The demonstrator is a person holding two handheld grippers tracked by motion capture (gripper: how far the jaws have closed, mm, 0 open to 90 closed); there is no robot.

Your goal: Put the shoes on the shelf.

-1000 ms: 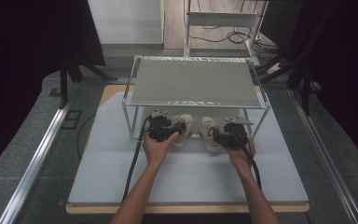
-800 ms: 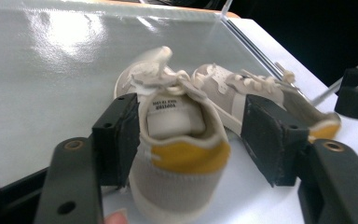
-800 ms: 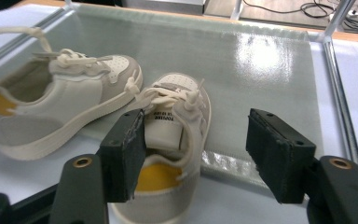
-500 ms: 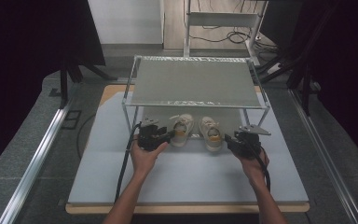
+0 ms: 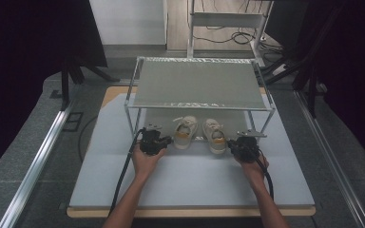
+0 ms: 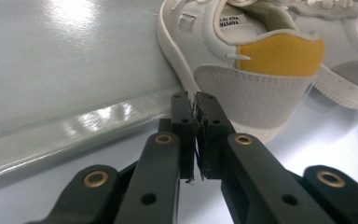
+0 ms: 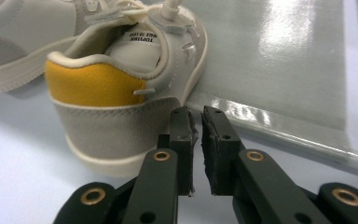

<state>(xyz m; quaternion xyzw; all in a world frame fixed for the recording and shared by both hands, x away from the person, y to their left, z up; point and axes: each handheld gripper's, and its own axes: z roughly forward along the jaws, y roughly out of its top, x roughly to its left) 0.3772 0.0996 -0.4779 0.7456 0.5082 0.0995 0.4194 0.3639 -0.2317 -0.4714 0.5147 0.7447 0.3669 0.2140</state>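
Observation:
A pair of cream sneakers with yellow heel tabs stands side by side under the rack, heels toward me: the left shoe (image 5: 185,130) and the right shoe (image 5: 215,135). My left gripper (image 5: 164,140) sits just left of the left shoe's heel (image 6: 242,60). Its jaws (image 6: 195,99) have just been closing and now meet with nothing between them. My right gripper (image 5: 231,143) is beside the right shoe's heel (image 7: 121,93). Its jaws (image 7: 196,114) have also just been closing, leaving a thin empty slit. Neither gripper touches a shoe.
A metal rack with a grey top shelf (image 5: 197,83) stands over the shoes on thin legs; its low glossy base plate (image 6: 65,70) (image 7: 284,60) edges the shoes. A pale mat (image 5: 195,175) covers the table. Cables trail back from both grippers.
Both hands have drawn back toward me and apart, away from the shoes. Both grippers' jaws have closed from wide open. The shoes stay under the rack.

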